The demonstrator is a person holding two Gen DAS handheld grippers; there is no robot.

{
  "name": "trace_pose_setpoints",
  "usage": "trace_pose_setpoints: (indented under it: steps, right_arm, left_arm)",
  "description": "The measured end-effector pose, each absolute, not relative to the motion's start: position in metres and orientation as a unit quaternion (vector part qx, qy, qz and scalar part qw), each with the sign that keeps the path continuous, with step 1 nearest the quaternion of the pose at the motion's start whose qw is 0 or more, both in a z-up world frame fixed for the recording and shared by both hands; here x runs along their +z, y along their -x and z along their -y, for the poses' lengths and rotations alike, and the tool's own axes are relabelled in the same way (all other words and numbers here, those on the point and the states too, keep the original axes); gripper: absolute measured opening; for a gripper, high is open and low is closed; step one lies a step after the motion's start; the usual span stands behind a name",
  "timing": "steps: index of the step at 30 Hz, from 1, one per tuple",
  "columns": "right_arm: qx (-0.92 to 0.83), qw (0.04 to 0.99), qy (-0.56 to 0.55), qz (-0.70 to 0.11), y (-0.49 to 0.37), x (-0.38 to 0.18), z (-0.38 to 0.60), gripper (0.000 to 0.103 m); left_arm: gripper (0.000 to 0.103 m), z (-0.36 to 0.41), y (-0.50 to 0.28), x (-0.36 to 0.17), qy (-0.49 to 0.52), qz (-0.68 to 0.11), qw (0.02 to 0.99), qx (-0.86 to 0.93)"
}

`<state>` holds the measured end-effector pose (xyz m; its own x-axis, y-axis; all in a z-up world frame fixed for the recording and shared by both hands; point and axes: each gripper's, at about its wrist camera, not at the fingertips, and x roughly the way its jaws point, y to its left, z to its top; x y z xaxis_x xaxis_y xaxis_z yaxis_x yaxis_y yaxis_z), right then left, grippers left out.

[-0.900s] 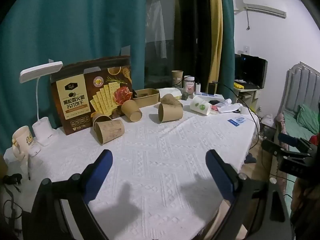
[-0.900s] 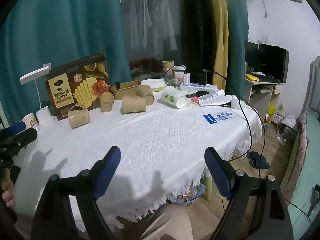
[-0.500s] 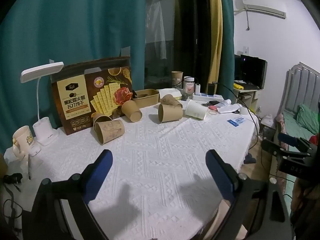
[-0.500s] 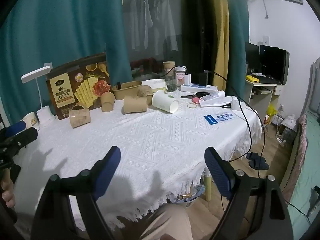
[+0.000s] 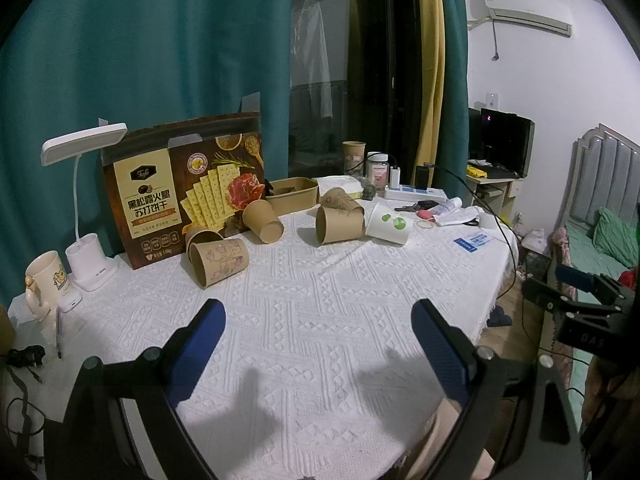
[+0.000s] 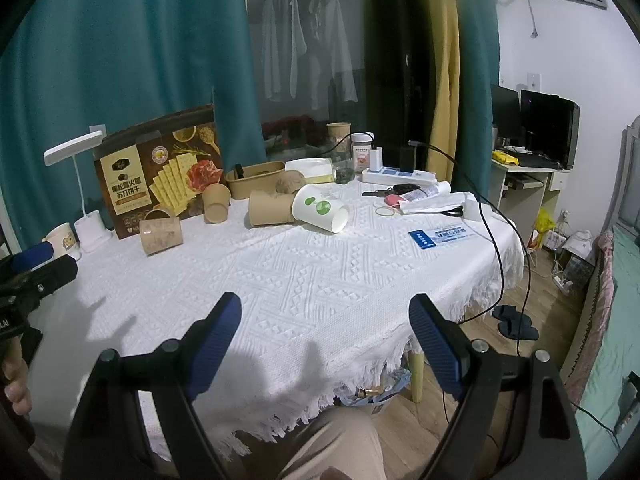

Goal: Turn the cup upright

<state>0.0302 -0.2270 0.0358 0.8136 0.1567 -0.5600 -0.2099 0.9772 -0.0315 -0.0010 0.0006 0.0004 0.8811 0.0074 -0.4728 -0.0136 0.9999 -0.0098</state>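
Observation:
A white paper cup with green spots [image 5: 387,224] [image 6: 320,214] lies on its side at the far middle of the white tablecloth, mouth toward the front right. Several brown paper cups lie on their sides near it: one with drawings [image 5: 219,256] [image 6: 161,235], a plain one [image 5: 339,224] [image 6: 271,208], another by the box [image 5: 263,221] [image 6: 216,202]. My left gripper [image 5: 316,344] is open and empty over the near cloth. My right gripper [image 6: 325,342] is open and empty above the front table edge, also seen at right in the left view [image 5: 576,280].
A brown cracker box [image 5: 184,188] stands at the back left beside a white desk lamp [image 5: 86,208] and a mug [image 5: 44,284]. A brown tray [image 5: 292,195], power strip [image 6: 398,176], cable [image 6: 492,216], scissors and blue card [image 6: 438,237] lie right. The table edge with fringe [image 6: 400,344] is close.
The white cup with green spots has rolled toward the front left and now rests against the plain brown cup. Both grippers have stayed open and nearly still.

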Motion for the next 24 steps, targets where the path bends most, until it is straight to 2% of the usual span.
trace_pose_setpoints:
  steps: [24]
  right_arm:
    - [0.097, 0.951, 0.044, -0.291, -0.0305, 0.0364, 0.2271, 0.084]
  left_arm:
    - [0.094, -0.0006, 0.0007, 0.0005, 0.007, -0.245, 0.97, 0.005]
